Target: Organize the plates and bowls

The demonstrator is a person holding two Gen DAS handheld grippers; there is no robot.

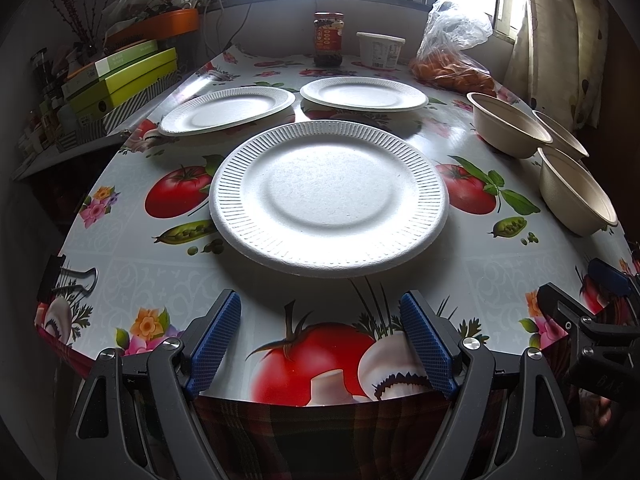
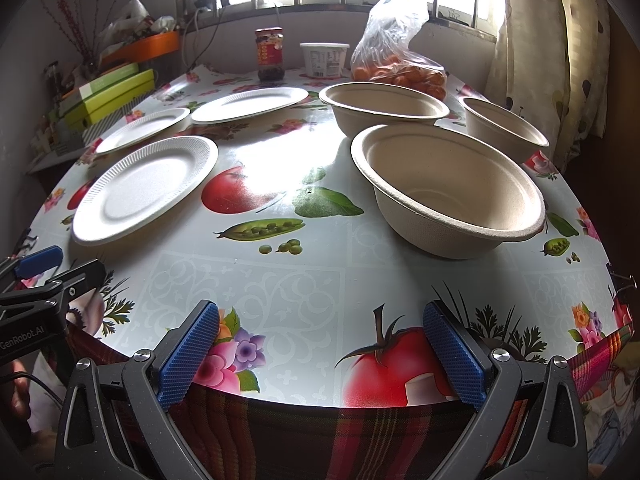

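Three white foam plates lie on the table: a near plate (image 1: 328, 196) (image 2: 146, 190), a far-left plate (image 1: 226, 110) (image 2: 146, 130) and a far-right plate (image 1: 362, 94) (image 2: 250, 104). Three beige paper bowls stand to the right: a near bowl (image 2: 450, 190) (image 1: 576, 190), a middle bowl (image 2: 384, 108) (image 1: 506, 124) and a far-right bowl (image 2: 502, 128) (image 1: 562, 134). My left gripper (image 1: 320, 340) is open and empty at the table's near edge, facing the near plate. My right gripper (image 2: 320, 354) is open and empty at the near edge, short of the near bowl.
A vegetable-print tablecloth (image 1: 400, 280) covers the table. At the far edge stand a sauce jar (image 1: 329, 39), a white tub (image 1: 380, 50) and a plastic bag of oranges (image 1: 452, 64). Boxes (image 1: 120, 80) are stacked at the left. A binder clip (image 1: 68, 276) grips the left edge.
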